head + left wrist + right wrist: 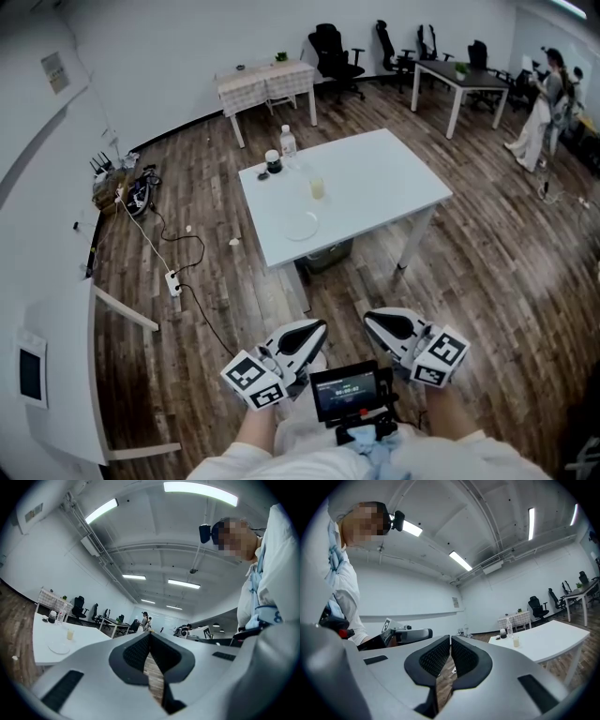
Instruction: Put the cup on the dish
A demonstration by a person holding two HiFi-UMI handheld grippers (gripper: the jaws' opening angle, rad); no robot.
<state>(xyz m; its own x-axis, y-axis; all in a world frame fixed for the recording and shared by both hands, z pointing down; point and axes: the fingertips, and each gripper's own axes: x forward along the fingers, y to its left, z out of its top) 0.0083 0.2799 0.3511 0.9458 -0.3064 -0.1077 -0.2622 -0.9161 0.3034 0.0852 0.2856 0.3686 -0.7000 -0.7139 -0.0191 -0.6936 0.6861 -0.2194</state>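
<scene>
Left gripper (317, 328) and right gripper (373, 321), both closed and empty, held at waist, apparently pre-approach; cup (318, 187) stands off the dish (301, 225) near the white table's (394, 178) near-left corner.

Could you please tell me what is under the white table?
A dark bin shows below the near edge of the white table. The tabletop covers the rest of it and whatever else lies beneath.
</scene>
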